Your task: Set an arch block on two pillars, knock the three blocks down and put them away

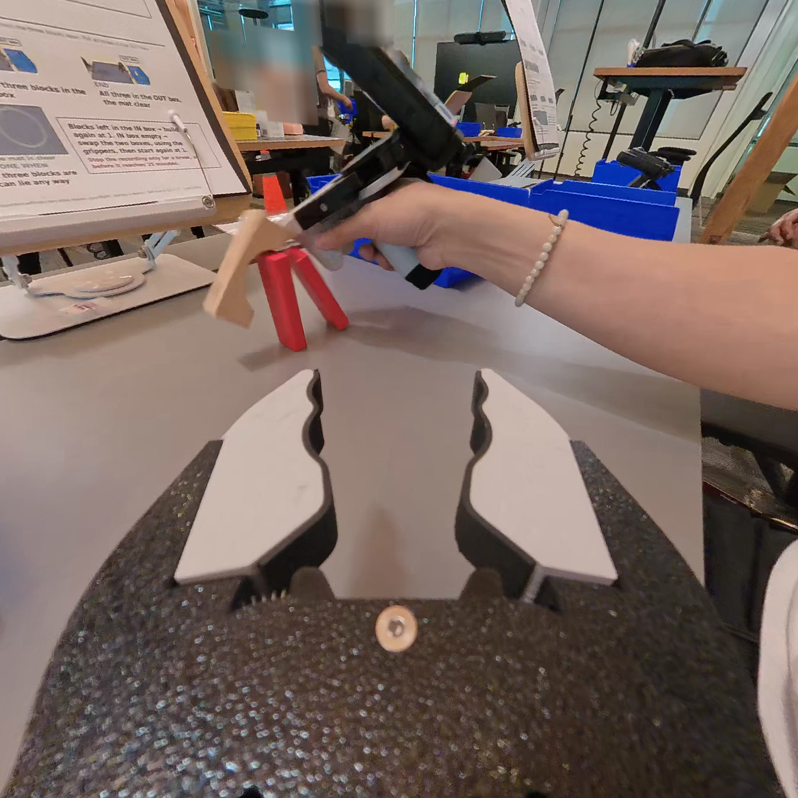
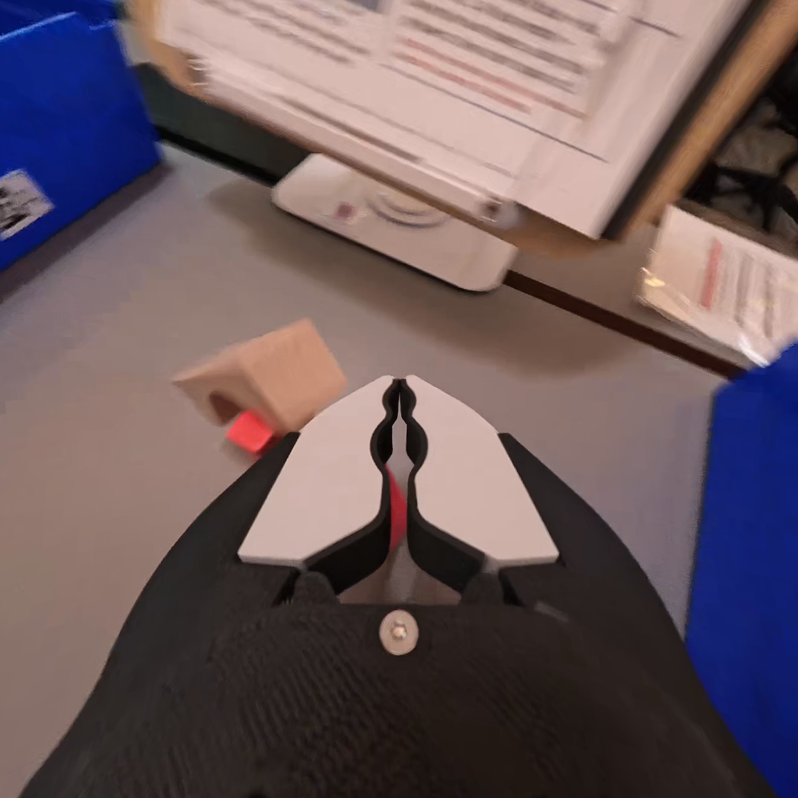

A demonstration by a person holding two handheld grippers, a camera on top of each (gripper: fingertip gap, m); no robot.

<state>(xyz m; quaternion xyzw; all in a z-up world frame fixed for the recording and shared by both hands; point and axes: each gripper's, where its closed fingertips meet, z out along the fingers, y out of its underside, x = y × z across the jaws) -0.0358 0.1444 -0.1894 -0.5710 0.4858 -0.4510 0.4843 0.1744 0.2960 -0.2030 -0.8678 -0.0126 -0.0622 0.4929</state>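
My left gripper is open and empty, low over the grey mat. Ahead of it two red blocks stand tilted, one steeper and the other leaning against it at the top. A tan notched block hangs tilted and blurred beside their tops. A hand holds my right gripper at the red blocks' tops, touching the tan block's upper end. In the right wrist view my right gripper is shut with nothing between its tips. The tan block lies just to its left over a red block end.
A document stand with a white base holds a printed sheet at the back left, also in the right wrist view. Blue bins line the mat's far edge and show on both sides. An orange cone stands behind. The gap from one gripper's tips to the other's is roughly 25 centimetres.
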